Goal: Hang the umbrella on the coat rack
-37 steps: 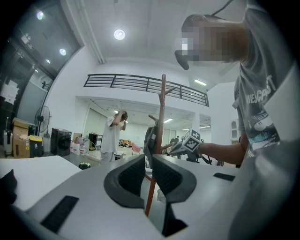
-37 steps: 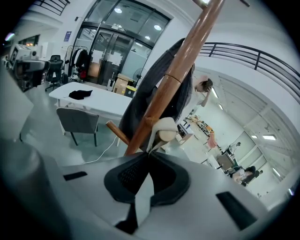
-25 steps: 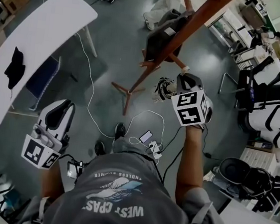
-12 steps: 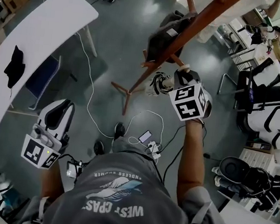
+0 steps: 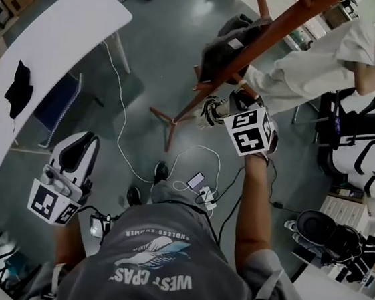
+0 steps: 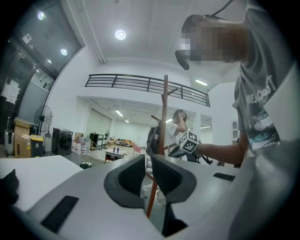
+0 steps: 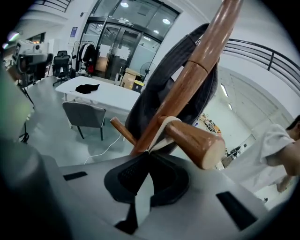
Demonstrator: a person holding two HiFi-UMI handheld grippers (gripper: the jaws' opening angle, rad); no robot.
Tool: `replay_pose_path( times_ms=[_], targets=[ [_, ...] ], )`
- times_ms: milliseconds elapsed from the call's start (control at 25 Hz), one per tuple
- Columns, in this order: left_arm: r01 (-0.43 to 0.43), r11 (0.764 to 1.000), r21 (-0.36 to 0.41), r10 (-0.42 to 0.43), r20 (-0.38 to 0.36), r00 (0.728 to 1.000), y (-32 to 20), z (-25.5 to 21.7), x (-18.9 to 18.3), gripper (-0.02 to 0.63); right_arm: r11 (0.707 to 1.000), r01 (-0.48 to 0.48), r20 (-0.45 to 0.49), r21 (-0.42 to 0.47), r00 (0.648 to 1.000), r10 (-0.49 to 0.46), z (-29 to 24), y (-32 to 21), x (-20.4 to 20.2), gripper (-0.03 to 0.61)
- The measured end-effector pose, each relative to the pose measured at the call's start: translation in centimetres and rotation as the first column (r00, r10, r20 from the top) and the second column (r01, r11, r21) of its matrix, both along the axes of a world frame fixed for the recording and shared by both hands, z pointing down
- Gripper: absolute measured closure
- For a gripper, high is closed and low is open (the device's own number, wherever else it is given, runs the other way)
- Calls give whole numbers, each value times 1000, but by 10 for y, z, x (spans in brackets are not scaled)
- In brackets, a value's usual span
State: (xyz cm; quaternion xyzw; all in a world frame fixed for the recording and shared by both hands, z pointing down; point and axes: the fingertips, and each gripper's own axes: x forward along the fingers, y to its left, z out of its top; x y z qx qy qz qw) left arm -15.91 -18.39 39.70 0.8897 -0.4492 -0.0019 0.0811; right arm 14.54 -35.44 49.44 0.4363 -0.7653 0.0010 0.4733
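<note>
The brown wooden coat rack (image 5: 257, 36) leans across the head view, with a dark bag (image 5: 228, 40) hanging on it. My right gripper (image 5: 227, 105) is held up against the rack's pole, shut on the white strap (image 7: 158, 138) of the folded umbrella (image 5: 210, 111). In the right gripper view, the strap runs from my right gripper (image 7: 146, 157) up around a thick wooden peg (image 7: 193, 139), beside the pole (image 7: 202, 58) and the dark bag (image 7: 185, 82). My left gripper (image 5: 80, 146) hangs low at the left, away from the rack. Its jaws (image 6: 149, 163) are shut on nothing.
A person in white (image 5: 322, 57) stands just behind the rack. A white table (image 5: 48, 46) with a black cloth (image 5: 18, 90) and a grey chair (image 5: 54, 107) stand at the left. Cables and a phone (image 5: 195, 180) lie on the floor by the rack's feet (image 5: 167, 120).
My right gripper moved up and left with the umbrella, closer to the rack's pole. A person in white came into view at the upper right. My left gripper stayed put.
</note>
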Motion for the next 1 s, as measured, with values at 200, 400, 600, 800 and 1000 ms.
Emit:
replay_pose_path(
  times_ms=[200,400,600,800,1000],
  targets=[
    [-18,1000,0,18,0,1000,-3,-2,-2,558,1000,-28,96,12,995,26,0,-6,-8,551],
    [-33,999,9,33,1,999,-2,-4,-5,558,996,-78,193,52,979,67,6,-14,-6,549],
    [-47,999,22,47,8,999,4,-10,-10,558,988,-125,262,95,960,97,10,-17,-4,542],
    [-61,997,40,61,15,998,14,-18,-15,558,978,-168,295,121,947,126,9,-14,-2,509],
    [-69,996,60,67,22,997,29,-25,-23,558,965,-220,327,142,931,164,-8,7,3,511]
  ],
)
